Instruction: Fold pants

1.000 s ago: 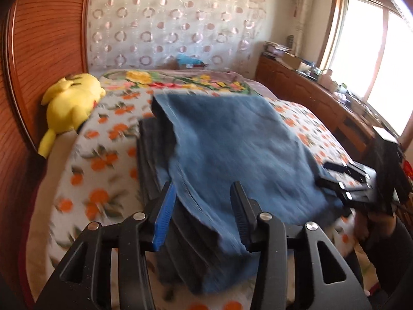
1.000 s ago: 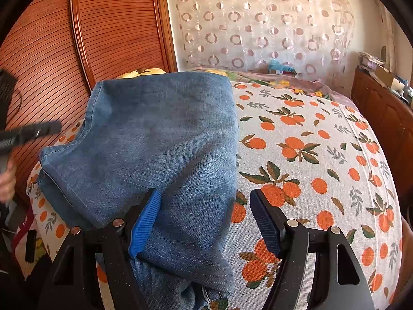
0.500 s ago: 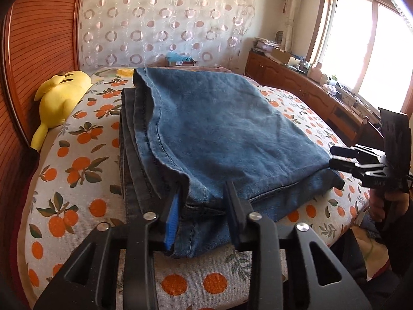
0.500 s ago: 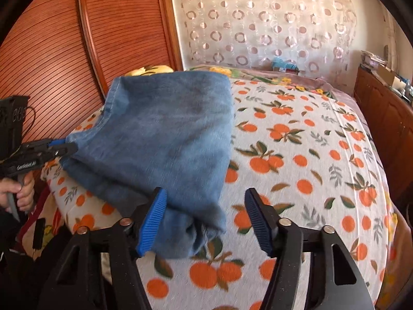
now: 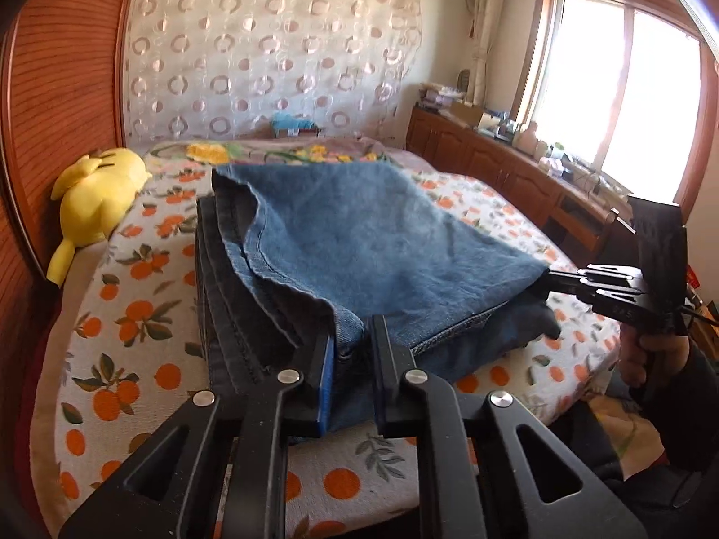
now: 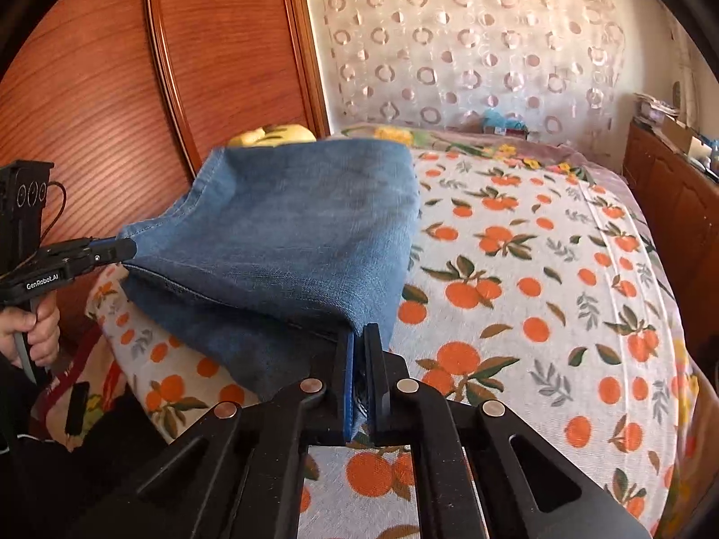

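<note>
Blue denim pants (image 5: 359, 242) lie folded on the bed, over a darker grey layer (image 5: 224, 305). My left gripper (image 5: 352, 346) is shut on the near left corner of the top denim layer and lifts it slightly. My right gripper (image 6: 358, 350) is shut on the near right corner of the same layer. The pants also show in the right wrist view (image 6: 287, 242). Each gripper shows in the other's view: the right one (image 5: 552, 280) and the left one (image 6: 121, 249), both pinching the denim edge.
The bed has an orange-print cover (image 6: 517, 278). A yellow plush toy (image 5: 96, 193) lies at the far left by the wooden headboard (image 6: 112, 90). A wooden cabinet (image 5: 517, 170) with clutter runs along the right under the window.
Both grippers went from open beside the pants' near edge to shut on its corners. The top denim layer has lifted slightly off the lower layers.
</note>
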`<action>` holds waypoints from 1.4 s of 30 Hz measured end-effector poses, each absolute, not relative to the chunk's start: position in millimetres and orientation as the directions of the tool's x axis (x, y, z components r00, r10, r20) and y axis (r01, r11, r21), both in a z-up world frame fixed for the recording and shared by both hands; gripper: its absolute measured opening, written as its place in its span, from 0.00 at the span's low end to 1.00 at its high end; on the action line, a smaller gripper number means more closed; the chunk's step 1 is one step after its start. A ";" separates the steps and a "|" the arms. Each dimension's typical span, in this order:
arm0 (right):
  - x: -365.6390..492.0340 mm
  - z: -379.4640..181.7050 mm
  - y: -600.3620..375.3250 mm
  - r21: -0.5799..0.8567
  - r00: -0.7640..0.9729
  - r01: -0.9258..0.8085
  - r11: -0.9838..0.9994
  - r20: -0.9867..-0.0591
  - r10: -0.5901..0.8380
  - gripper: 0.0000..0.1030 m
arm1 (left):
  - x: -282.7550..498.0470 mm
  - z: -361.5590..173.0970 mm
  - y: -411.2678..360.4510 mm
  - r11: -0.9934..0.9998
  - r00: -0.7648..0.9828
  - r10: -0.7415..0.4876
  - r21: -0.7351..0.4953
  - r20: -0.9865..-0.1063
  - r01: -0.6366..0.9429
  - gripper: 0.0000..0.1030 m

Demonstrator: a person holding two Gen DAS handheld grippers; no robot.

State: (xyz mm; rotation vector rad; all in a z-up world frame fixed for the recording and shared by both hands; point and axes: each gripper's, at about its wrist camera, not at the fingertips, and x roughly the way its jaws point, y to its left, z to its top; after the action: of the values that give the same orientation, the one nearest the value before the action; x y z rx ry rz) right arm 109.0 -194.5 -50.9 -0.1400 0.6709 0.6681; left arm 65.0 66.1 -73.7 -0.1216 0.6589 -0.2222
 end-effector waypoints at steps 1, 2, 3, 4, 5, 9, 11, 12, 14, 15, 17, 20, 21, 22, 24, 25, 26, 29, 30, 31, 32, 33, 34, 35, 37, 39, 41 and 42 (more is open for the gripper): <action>106.5 -48.6 -196.4 0.088 0.586 -0.617 0.782 -0.611 0.531 0.03 | 61.6 -70.8 65.9 0.970 0.771 -0.241 -0.180 -0.589 0.166 0.15; 102.9 -47.5 -198.0 0.088 0.587 -0.619 0.780 -0.608 0.534 0.03 | 59.0 -70.0 65.7 0.971 0.770 -0.237 -0.178 -0.592 0.162 0.15; 100.2 -48.0 -199.2 0.090 0.584 -0.623 0.777 -0.609 0.538 0.03 | 57.1 -72.0 65.7 0.972 0.764 -0.232 -0.174 -0.603 0.157 0.15; 98.2 -50.1 -200.7 0.089 0.579 -0.625 0.776 -0.613 0.537 0.02 | 56.4 -75.2 64.9 0.974 0.756 -0.226 -0.169 -0.615 0.154 0.15; 97.1 -53.8 -201.9 0.088 0.575 -0.624 0.776 -0.621 0.533 0.03 | 56.6 -81.2 63.1 0.976 0.744 -0.217 -0.161 -0.632 0.148 0.15; 97.0 -64.9 -201.8 0.110 0.552 -0.621 0.776 -0.642 0.533 0.03 | 57.9 -93.6 63.4 0.980 0.722 -0.199 -0.153 -0.662 0.129 0.18; 96.8 -65.4 -201.6 0.115 0.550 -0.619 0.777 -0.642 0.534 0.03 | 58.4 -93.6 64.2 0.982 0.722 -0.187 -0.152 -0.666 0.114 0.18; 96.8 -64.6 -202.2 0.114 0.550 -0.621 0.776 -0.642 0.534 0.03 | 58.4 -92.3 63.8 0.983 0.725 -0.180 -0.148 -0.665 0.109 0.18; 97.2 -62.1 -200.6 0.109 0.554 -0.619 0.778 -0.641 0.531 0.03 | 58.1 -88.7 64.5 0.986 0.733 -0.165 -0.136 -0.660 0.099 0.18; 97.3 -60.9 -199.4 0.106 0.556 -0.618 0.779 -0.641 0.529 0.03 | 57.9 -87.1 65.1 0.987 0.737 -0.157 -0.130 -0.658 0.093 0.19; 96.4 -58.9 -198.8 0.105 0.559 -0.615 0.781 -0.641 0.526 0.03 | 57.1 -85.3 66.9 0.989 0.740 -0.145 -0.126 -0.657 0.082 0.22; 94.4 -55.8 -201.0 0.116 0.563 -0.607 0.786 -0.636 0.529 0.03 | 57.2 -82.6 71.2 0.991 0.744 -0.128 -0.119 -0.656 0.065 0.25; 93.5 -54.2 -201.4 0.118 0.564 -0.605 0.787 -0.634 0.529 0.03 | 57.4 -81.6 72.3 0.991 0.746 -0.123 -0.119 -0.655 0.059 0.28; 92.8 -52.5 -202.0 0.117 0.569 -0.601 0.790 -0.632 0.526 0.03 | 58.0 -80.5 73.5 0.992 0.747 -0.117 -0.116 -0.654 0.053 0.28; 91.7 -48.4 -202.0 0.114 0.578 -0.595 0.796 -0.628 0.522 0.03 | 60.7 -77.2 75.6 0.993 0.752 -0.107 -0.110 -0.650 0.046 0.30; 91.4 -45.8 -201.8 0.112 0.583 -0.591 0.799 -0.626 0.519 0.03 | 63.3 -75.3 76.6 0.993 0.755 -0.103 -0.105 -0.648 0.046 0.44; 91.2 -42.7 -201.3 0.109 0.589 -0.589 0.801 -0.621 0.517 0.03 | 65.9 -73.3 77.5 0.993 0.760 -0.105 -0.106 -0.641 0.048 0.51; 93.0 -34.3 -196.9 0.100 0.603 -0.586 0.804 -0.608 0.516 0.05 | 77.2 -65.8 79.7 0.993 0.777 -0.109 -0.105 -0.620 0.056 0.58; 94.5 -32.6 -194.1 0.097 0.609 -0.583 0.807 -0.606 0.512 0.06 | 83.4 -63.6 79.3 0.993 0.779 -0.108 -0.100 -0.618 0.059 0.58; 97.0 -31.3 -190.3 0.097 0.611 -0.583 0.806 -0.601 0.515 0.09 | 87.8 -62.3 79.4 0.994 0.780 -0.107 -0.096 -0.617 0.060 0.58; 98.8 -30.6 -186.5 0.097 0.612 -0.585 0.805 -0.599 0.517 0.14 | 95.0 -60.2 78.9 0.994 0.783 -0.104 -0.091 -0.613 0.061 0.58; 100.6 -30.6 -182.1 0.095 0.614 -0.585 0.806 -0.598 0.516 0.17 | 101.5 -59.1 78.7 0.994 0.785 -0.105 -0.087 -0.611 0.066 0.58; 103.1 -31.2 -176.0 0.091 0.616 -0.586 0.806 -0.596 0.515 0.21 | 109.8 -58.2 79.2 0.994 0.784 -0.104 -0.082 -0.612 0.068 0.58; 104.8 -32.2 -170.5 0.090 0.615 -0.589 0.803 -0.595 0.518 0.26 | 118.8 -57.7 79.3 0.995 0.783 -0.099 -0.074 -0.614 0.068 0.58; 109.0 -37.1 -159.4 0.095 0.604 -0.601 0.794 -0.597 0.529 0.35 | 136.8 -59.0 79.2 0.995 0.780 -0.098 -0.058 -0.618 0.080 0.58; 113.0 -42.7 -148.0 0.091 0.597 -0.607 0.789 -0.603 0.529 0.40 | 159.7 -65.3 84.7 0.997 0.766 -0.074 -0.040 -0.638 0.063 0.58; 117.3 -50.5 -138.6 0.084 0.592 -0.609 0.788 -0.613 0.523 0.42 | 175.3 -72.5 90.0 0.999 0.753 -0.042 -0.022 -0.657 0.036 0.58; 119.3 -54.2 -135.6 0.080 0.591 -0.607 0.791 -0.620 0.516 0.42 | 183.8 -77.9 95.0 1.000 0.744 -0.019 -0.009 -0.668 0.018 0.58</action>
State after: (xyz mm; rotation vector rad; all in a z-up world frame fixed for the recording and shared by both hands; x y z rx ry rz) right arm 119.3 -135.6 -54.2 -0.1454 0.6722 0.6557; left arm 183.8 95.0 -77.9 -0.0018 0.7315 -0.0207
